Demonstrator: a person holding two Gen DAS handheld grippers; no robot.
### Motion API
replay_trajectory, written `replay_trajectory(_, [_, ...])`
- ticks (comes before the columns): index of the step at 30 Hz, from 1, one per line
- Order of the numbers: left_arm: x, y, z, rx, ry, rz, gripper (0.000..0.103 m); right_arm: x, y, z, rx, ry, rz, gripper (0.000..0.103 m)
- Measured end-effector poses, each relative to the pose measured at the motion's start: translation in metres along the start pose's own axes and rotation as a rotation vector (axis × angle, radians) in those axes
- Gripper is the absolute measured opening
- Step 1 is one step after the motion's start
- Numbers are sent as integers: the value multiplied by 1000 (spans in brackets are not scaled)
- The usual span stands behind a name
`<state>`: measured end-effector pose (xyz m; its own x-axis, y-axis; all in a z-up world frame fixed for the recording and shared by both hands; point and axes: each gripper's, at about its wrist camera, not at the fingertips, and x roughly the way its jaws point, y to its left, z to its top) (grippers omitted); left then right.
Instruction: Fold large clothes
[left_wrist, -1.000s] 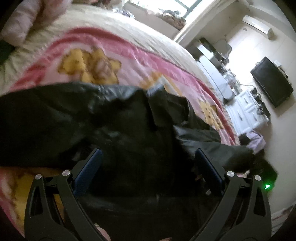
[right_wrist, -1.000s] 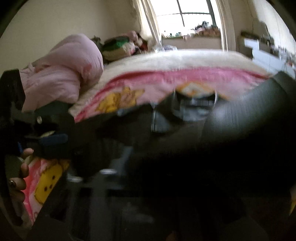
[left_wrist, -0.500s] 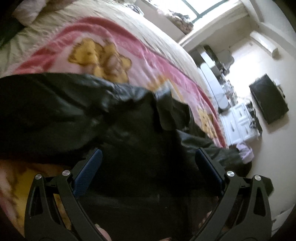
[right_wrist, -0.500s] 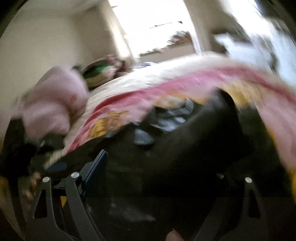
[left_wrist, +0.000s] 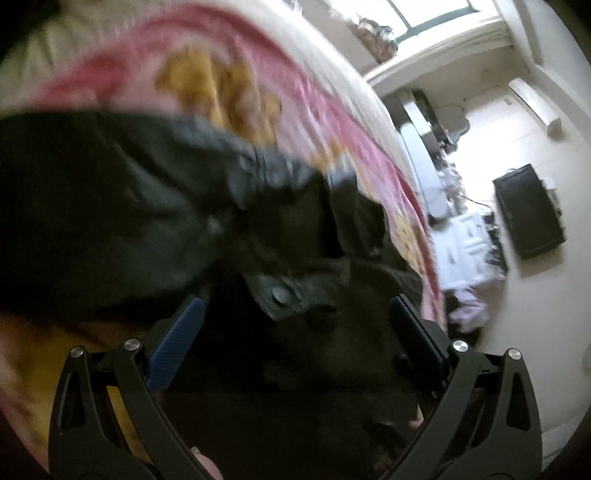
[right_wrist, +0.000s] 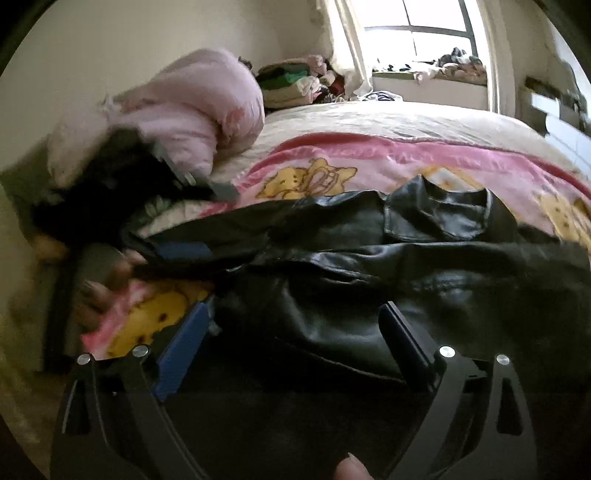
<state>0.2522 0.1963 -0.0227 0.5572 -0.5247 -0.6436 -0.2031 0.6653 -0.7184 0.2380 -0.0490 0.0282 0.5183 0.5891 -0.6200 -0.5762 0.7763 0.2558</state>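
Observation:
A large black leather jacket (right_wrist: 369, 258) lies spread across a pink cartoon blanket (right_wrist: 332, 162) on a bed. In the left wrist view the jacket (left_wrist: 147, 206) fills the middle, blurred, with a snap tab near the centre. My left gripper (left_wrist: 295, 314) is open just above the jacket's lower part, fingers wide apart, holding nothing. My right gripper (right_wrist: 295, 317) is open over the jacket's near hem, empty. In the right wrist view the left gripper (right_wrist: 184, 251) shows blurred at the jacket's left sleeve.
A pink duvet (right_wrist: 177, 110) is bunched at the bed's left. Folded clothes (right_wrist: 291, 83) are piled by the window. A black TV (left_wrist: 528, 210) and white drawers (left_wrist: 465, 254) stand beyond the bed's right side.
The right gripper has swung clear of the jacket that covered its view and now sits open over the hem. The left gripper has moved in closer over the jacket.

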Motion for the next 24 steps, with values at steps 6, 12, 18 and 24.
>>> replay_trajectory(6, [42,-13,-14,61,41,138,71,-35,-44,-4,103,-47,-89,92])
replay_trajectory(12, [44,-44,-16,225,-39,222,20,-62,-91,-10,188,-71,-199,75])
replay_trajectory(18, [-11,-91,-13,344,-189,63,8,-97,-136,-9,246,-122,-314,61])
replay_trajectory(24, [-18,-81,-2,369,-253,127,8,-106,-164,5,290,-154,-380,56])
